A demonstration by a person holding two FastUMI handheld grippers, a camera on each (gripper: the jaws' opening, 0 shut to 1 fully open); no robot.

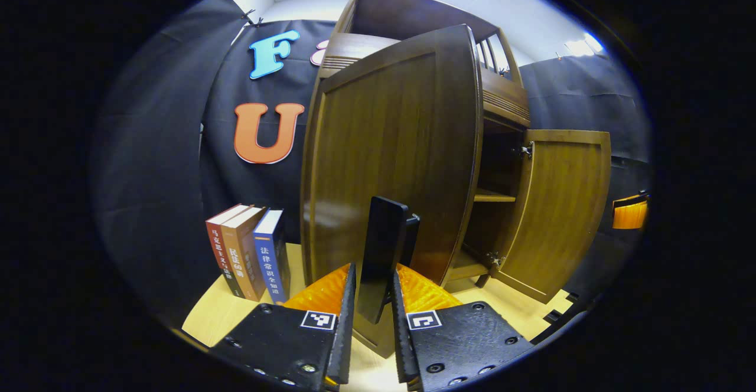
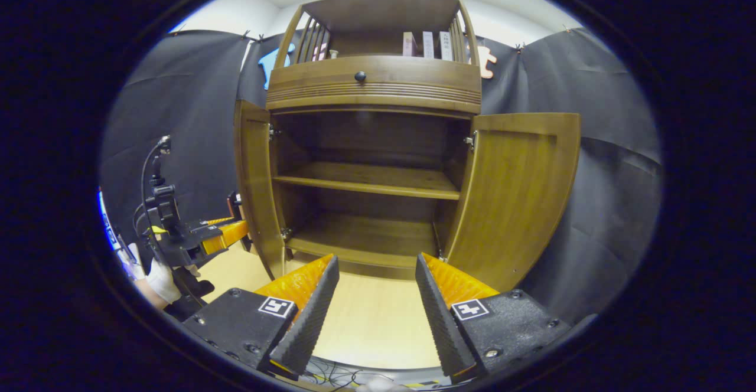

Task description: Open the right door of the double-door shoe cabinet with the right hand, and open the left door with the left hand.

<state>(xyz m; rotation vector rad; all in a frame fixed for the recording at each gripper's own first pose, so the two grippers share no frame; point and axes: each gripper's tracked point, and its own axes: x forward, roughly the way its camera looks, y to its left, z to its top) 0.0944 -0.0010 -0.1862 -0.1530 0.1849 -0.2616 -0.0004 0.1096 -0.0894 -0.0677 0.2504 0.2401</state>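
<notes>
Gripping left door (image 1: 390, 156) handle (image 1: 383, 250): left hand-held gripper (image 1: 371, 309).

Three books (image 1: 251, 250) stand on the table (image 1: 207, 315) left of the cabinet (image 2: 372, 85), behind its left door (image 1: 390, 156).

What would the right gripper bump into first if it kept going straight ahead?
Probably the brown wooden shoe cabinet: the right gripper points between both open doors, toward the bottom shelf's front edge. Only bare table lies between, though depth is unclear.
</notes>
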